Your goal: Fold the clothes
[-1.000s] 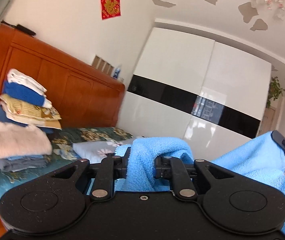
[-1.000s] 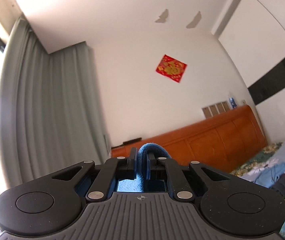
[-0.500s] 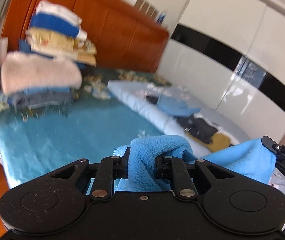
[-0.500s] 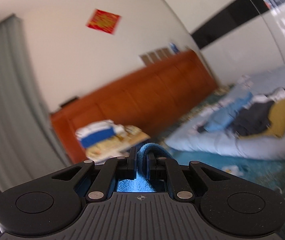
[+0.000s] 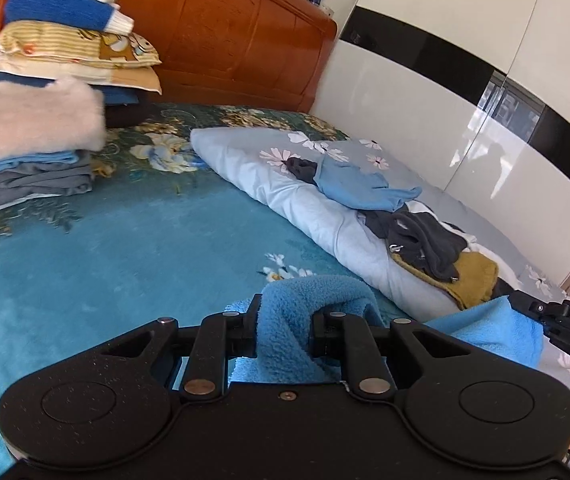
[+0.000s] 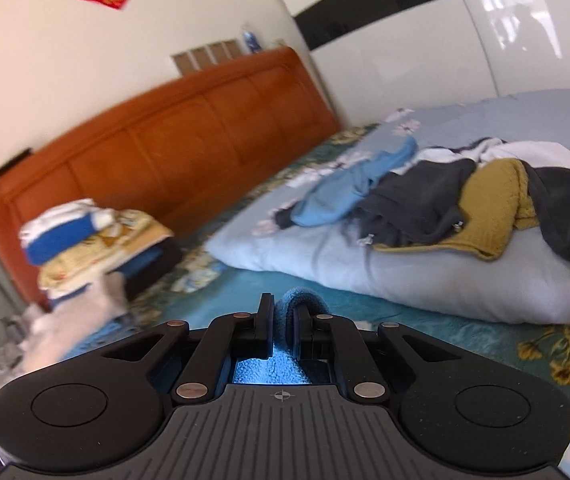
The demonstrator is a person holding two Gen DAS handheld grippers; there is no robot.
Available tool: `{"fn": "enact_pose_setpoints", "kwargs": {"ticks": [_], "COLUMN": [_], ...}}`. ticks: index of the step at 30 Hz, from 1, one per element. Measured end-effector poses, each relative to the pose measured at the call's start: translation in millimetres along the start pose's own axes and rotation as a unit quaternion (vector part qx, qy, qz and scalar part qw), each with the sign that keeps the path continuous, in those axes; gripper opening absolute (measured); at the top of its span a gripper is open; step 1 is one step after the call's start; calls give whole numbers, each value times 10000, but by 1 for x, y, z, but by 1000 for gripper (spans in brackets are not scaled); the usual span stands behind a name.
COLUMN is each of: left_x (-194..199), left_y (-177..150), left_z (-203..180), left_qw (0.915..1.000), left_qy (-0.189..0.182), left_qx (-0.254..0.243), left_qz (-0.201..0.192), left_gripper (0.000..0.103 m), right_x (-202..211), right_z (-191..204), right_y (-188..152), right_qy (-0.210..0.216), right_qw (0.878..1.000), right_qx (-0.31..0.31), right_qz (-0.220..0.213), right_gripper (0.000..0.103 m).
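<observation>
Blue fleece held up, ready to lay out

Both the left gripper (image 5: 285,330) and right gripper (image 6: 283,330) are clamped on the fleece (image 5: 489,330), low in frame above the bed (image 5: 125,240). Folded stacks (image 5: 37,136) upper left are done; a loose heap (image 5: 417,236) at right awaits. "DAS" reads at the right edge.

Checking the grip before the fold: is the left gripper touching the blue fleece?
Touching. The left wrist view shows the left gripper with its jaws pressed against a bunched ridge of the blue fleece.
</observation>
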State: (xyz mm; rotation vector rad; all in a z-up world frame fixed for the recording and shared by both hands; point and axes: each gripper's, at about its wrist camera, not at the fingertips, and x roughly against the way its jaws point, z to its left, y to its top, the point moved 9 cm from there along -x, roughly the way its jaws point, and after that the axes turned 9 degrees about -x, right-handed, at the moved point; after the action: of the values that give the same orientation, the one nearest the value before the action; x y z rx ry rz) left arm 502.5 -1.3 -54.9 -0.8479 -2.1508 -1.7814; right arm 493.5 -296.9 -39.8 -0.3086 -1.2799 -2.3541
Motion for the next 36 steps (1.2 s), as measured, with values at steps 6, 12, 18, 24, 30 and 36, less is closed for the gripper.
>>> {"fn": "enact_pose_setpoints", "kwargs": {"ticks": [6, 12, 18, 24, 30, 36], "left_x": [-64, -90, -88, -49, 7, 55], "left_y": [-20, -43, -42, -37, -34, -71], "left_z": [9, 22, 24, 23, 16, 9], "left_qw": [9984, 9972, 9962, 9968, 9978, 9952], "left_qy": [77, -1, -148, -176, -222, -213], "left_qx": [-144, -94, -177, -255, -390, -795], "left_qz": [546, 748, 844, 731, 490, 522], "left_gripper": [20, 21, 25, 45, 62, 68], "right_x": [-58, -99, -107, -68, -7, 61], "right_z": [-31, -53, -49, -25, -8, -17], "right_y": [-16, -45, -57, -49, -41, -58], "right_qy": [-544, -941, -1126, -784, -408, -390], "right_qw": [9979, 9930, 9895, 9931, 9959, 9947], "right_qx": [-129, -211, 13, 161, 423, 634], "right_qz": [323, 682, 909, 862, 687, 716], "right_gripper": [7, 7, 9, 46, 67, 68]}}
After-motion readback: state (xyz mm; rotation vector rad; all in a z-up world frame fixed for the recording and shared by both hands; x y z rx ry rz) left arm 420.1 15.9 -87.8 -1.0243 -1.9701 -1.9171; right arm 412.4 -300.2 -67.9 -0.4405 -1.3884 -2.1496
